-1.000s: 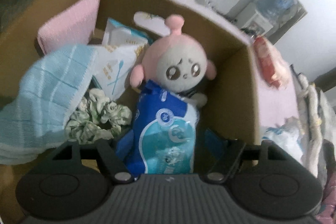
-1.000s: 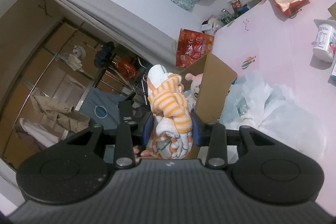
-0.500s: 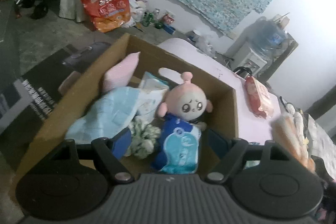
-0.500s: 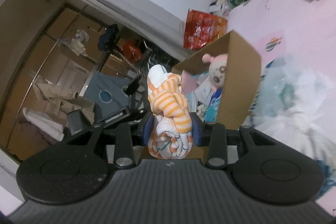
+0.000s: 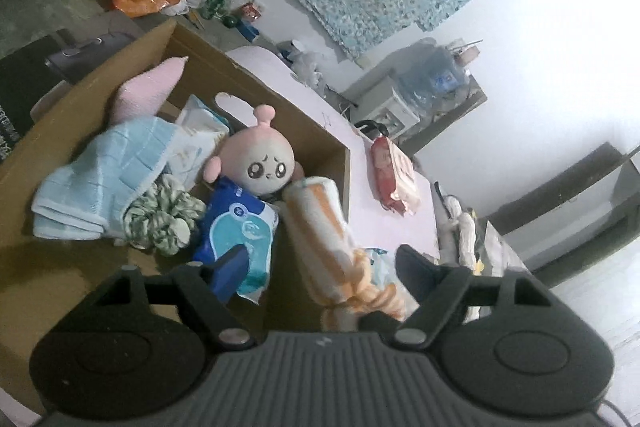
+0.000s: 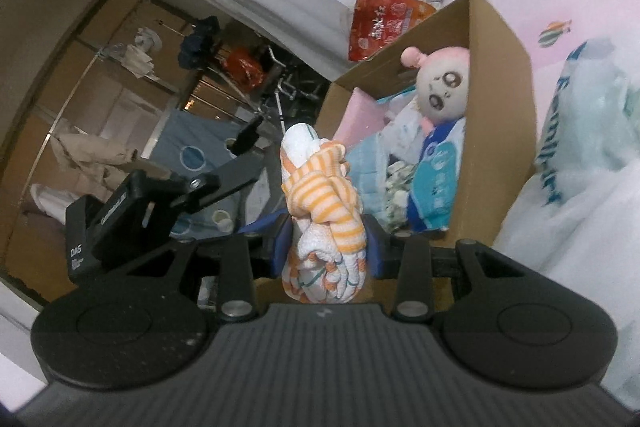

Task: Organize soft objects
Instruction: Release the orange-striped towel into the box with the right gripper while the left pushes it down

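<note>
Cardboard box (image 5: 332, 143), ahead of both tongs: pink-headed plush doll (image 5: 258, 163), blue tissue pack (image 5: 236, 231), green-white scrunchie (image 5: 160, 219), light blue cloth (image 5: 100, 179), pink cloth (image 5: 148, 91), white packet (image 5: 196, 143)

Rolled towel (image 6: 324, 211): white with orange stripes, knotted, clamped in right tongs (image 6: 326, 247), now reaching over the box's near edge; half a second earlier it stood off to the side

Left tongs (image 5: 320, 263): jaws wide, just narrowing, gripping nothing; the towel crosses before them

Left gripper (image 5: 316, 269) jaws just narrowed, nothing gripped; right gripper (image 6: 326, 251) clamped tight.
</note>
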### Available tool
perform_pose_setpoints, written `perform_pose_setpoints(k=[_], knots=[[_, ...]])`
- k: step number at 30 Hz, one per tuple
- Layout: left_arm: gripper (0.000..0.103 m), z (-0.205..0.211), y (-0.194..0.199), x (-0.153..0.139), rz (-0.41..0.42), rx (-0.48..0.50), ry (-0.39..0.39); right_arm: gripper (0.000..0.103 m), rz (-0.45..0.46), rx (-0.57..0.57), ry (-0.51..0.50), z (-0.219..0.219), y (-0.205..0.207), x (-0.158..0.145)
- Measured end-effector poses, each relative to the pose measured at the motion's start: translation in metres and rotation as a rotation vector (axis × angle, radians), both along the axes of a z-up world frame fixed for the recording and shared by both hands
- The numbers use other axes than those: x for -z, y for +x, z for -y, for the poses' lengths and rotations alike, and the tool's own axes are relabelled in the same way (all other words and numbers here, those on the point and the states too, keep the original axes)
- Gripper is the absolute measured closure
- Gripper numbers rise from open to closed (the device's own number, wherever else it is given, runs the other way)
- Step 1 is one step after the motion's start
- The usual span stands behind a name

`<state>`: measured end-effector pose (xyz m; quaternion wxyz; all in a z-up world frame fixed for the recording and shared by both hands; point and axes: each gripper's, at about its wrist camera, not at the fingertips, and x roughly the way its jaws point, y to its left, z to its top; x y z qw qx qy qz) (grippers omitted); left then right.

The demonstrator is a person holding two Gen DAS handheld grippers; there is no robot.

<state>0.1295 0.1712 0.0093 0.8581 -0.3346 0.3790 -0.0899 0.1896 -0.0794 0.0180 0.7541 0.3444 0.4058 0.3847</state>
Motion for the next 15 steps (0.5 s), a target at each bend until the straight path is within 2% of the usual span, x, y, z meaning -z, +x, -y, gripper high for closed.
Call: perform_pose_setpoints(k=[2, 5, 11, 15], knots=[[0.046, 0.005, 0.002, 0.0, -0.006, 0.002, 0.005, 0.067, -0.003, -0.006, 0.017, -0.004, -0.003, 0.003], [0.061, 0.009, 0.007, 0.002, -0.029, -0.006, 0.012, 0.067, 0.001, -0.014, 0.031, -0.006, -0.007, 0.007], [0.072, 0.015, 0.013, 0.0, -0.036, 0.02, 0.028, 0.065, 0.016, -0.002, 0.034, 0.003, -0.009, 0.013], [0.075, 0.025, 0.022, -0.001, -0.046, 0.039, 0.093, 0.058, 0.044, 0.005, -0.004, 0.013, -0.014, 0.011]])
